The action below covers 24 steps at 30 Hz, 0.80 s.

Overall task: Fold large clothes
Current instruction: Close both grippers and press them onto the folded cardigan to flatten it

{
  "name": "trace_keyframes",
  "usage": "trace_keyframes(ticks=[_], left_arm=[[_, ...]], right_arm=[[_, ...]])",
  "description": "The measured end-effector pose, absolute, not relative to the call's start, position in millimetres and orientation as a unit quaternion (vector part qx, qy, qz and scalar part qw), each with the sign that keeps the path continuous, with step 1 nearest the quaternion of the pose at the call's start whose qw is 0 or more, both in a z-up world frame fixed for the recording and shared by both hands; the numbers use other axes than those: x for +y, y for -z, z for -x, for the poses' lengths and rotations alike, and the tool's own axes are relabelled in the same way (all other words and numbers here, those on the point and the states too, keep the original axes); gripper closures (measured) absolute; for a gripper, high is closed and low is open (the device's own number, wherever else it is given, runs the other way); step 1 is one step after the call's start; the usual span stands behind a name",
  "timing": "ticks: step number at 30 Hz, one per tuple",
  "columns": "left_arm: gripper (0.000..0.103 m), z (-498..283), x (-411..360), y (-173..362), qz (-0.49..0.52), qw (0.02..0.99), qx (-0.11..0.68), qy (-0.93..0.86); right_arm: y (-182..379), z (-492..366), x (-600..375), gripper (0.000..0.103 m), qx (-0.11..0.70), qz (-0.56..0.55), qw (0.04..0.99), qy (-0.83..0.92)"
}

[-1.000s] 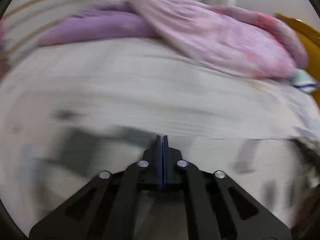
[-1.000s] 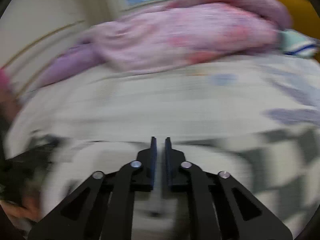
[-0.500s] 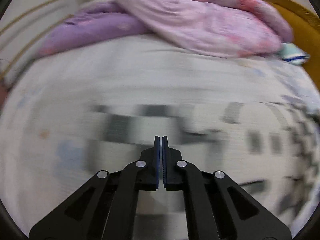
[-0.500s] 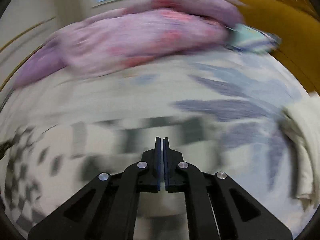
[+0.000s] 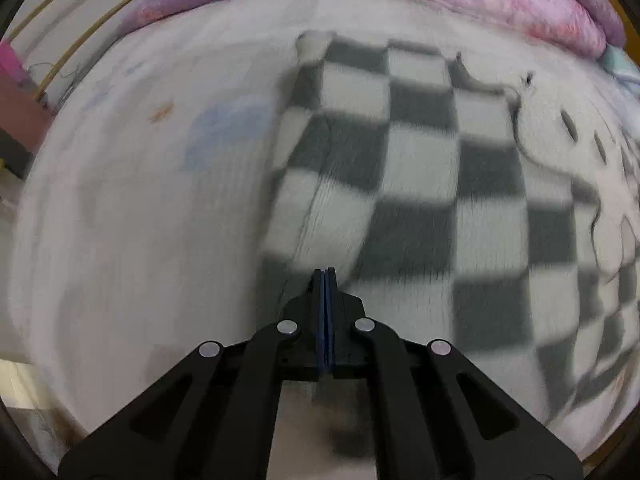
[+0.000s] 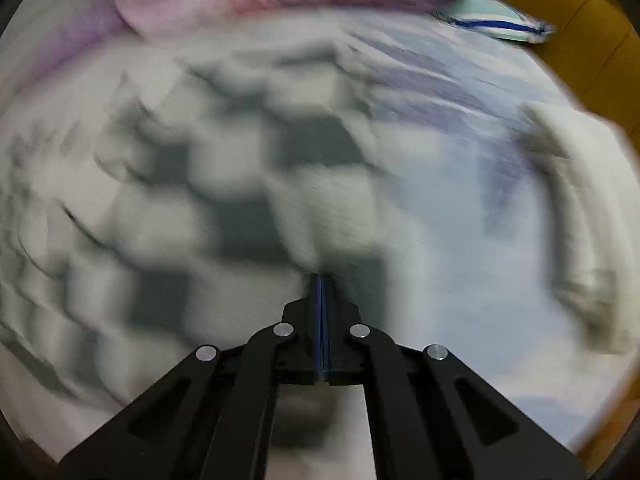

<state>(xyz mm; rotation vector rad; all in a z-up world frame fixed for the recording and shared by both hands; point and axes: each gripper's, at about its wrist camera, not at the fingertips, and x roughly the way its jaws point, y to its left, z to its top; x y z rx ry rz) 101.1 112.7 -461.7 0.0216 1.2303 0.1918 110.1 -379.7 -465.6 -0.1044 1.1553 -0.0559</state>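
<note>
A large grey-and-white checkered knit garment [image 5: 420,168] lies spread on the bed sheet [image 5: 140,200]. It also shows, blurred, in the right wrist view [image 6: 224,208]. My left gripper [image 5: 325,272] is shut, its tips pinching the garment's near left part. My right gripper [image 6: 321,278] is shut, its tips pinching the garment's near right part. The cloth under both grippers is hidden by the fingers.
A pink and purple quilt [image 5: 500,4] is heaped at the far side of the bed. A cream folded cloth [image 6: 580,216] lies right of the garment. A striped pale cloth [image 6: 492,16] and a yellow headboard [image 6: 592,40] are at the far right.
Both grippers have come down close over the checkered garment, which now fills the views. The right jaws, slightly apart a second ago, are now closed together.
</note>
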Motion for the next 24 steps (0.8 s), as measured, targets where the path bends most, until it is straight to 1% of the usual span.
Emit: trace_keyframes(ticks=[1,3,4,6,7,9,10,11,13,14,16,17,19,21,22,23,24], left_arm=[[0.101,-98,113,457,-0.01,0.807,0.582,-0.101],[0.1,-94,103,442,0.024,0.799,0.594,-0.093],[0.1,-97,88,433,0.028,0.804,0.59,-0.066],[0.1,-101,50,421,0.005,0.822,0.57,-0.02],[0.1,-103,37,423,0.012,0.821,0.571,-0.007],[0.101,-102,17,459,0.077,0.773,0.63,0.003],[0.101,-93,15,474,0.084,0.758,0.647,-0.011],[0.101,-78,11,483,0.078,0.757,0.648,-0.025],[0.101,-64,8,473,0.075,0.757,0.648,-0.036],[0.101,-62,12,464,0.097,0.754,0.648,-0.04],[0.101,-59,22,453,0.134,0.748,0.648,-0.047],[0.1,-55,27,449,0.158,0.742,0.649,-0.049],[0.099,-51,35,449,0.206,0.719,0.661,-0.052],[0.091,-46,40,456,0.253,0.697,0.669,-0.059],[0.072,-48,40,458,0.27,0.691,0.668,-0.055],[0.046,-52,40,462,0.299,0.678,0.67,-0.043],[0.042,-55,37,462,0.315,0.668,0.673,-0.038]], right_arm=[[460,-109,-381,0.103,0.555,0.031,0.83,0.041],[440,-110,-365,0.102,0.557,-0.028,0.83,0.024],[432,-109,-343,0.102,0.553,-0.031,0.833,-0.006],[426,-111,-297,0.102,0.557,-0.023,0.828,-0.068],[431,-116,-267,0.102,0.569,-0.029,0.815,-0.102],[462,-117,-228,0.102,0.631,-0.1,0.758,-0.133],[479,-113,-218,0.102,0.66,-0.126,0.728,-0.136],[497,-101,-208,0.102,0.691,-0.126,0.7,-0.127],[497,-76,-205,0.102,0.684,-0.113,0.711,-0.12],[494,-74,-207,0.102,0.686,-0.126,0.707,-0.114],[483,-75,-220,0.102,0.689,-0.2,0.691,-0.09],[479,-76,-222,0.101,0.698,-0.216,0.678,-0.083],[481,-78,-224,0.095,0.733,-0.253,0.627,-0.07],[481,-75,-228,0.091,0.734,-0.306,0.604,-0.06],[482,-74,-228,0.088,0.735,-0.309,0.601,-0.055],[484,-74,-225,0.081,0.742,-0.306,0.595,-0.048],[485,-76,-223,0.075,0.749,-0.304,0.587,-0.042]])
